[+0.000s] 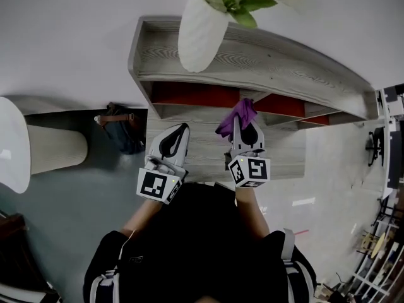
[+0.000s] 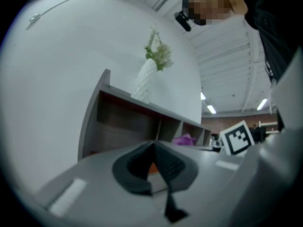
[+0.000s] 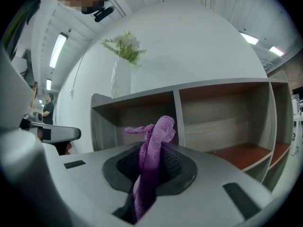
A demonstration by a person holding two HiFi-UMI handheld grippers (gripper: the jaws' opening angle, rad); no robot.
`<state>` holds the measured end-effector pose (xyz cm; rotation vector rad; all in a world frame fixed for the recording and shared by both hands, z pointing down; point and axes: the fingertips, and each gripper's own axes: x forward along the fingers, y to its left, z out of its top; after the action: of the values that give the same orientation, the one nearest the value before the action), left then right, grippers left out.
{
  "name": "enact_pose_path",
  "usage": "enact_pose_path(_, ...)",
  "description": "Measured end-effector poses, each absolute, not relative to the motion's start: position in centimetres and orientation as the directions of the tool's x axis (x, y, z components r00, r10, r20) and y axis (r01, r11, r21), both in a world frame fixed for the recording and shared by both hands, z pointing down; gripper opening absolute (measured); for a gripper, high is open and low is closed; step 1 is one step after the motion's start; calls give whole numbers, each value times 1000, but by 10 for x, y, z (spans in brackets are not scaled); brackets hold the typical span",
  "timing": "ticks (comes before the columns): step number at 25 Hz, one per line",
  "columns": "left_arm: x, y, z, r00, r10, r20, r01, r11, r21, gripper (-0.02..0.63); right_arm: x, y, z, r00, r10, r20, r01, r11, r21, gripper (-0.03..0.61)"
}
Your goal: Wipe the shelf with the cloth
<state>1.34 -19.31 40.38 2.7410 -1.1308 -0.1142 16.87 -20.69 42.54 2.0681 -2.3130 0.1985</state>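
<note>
Gripping purple fleecy cloth (image 3: 152, 151) before grey wood-grain shelf (image 1: 278, 71)

Left gripper (image 1: 182, 130) has its jaws pressed together, empty. Right gripper (image 1: 243, 122) pinches the cloth between its jaws, in front of the shelf's open compartments.

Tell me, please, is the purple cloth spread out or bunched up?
Bunched up: the purple cloth is pinched into a twisted strip between the closed jaws of the right gripper, its free end crumpled above them.
</note>
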Motion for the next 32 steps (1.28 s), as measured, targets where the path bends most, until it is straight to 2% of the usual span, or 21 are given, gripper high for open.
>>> enact_pose_path(7,15,-205,407,721,-693,-12,-676,-708,202,2,176,-218,439,-71,-987,141,-997,66,-37,49)
enact_pose_path(24,-1,-228,414,712,-702,-7,-683,-696,223,2,181,-255,503,-8,-948,319,-999,18,30,49)
enact_pose_path(32,-14,-233,416,702,-712,-5,-690,-682,241,2,174,-273,510,-38,-925,379,-998,51,22,49)
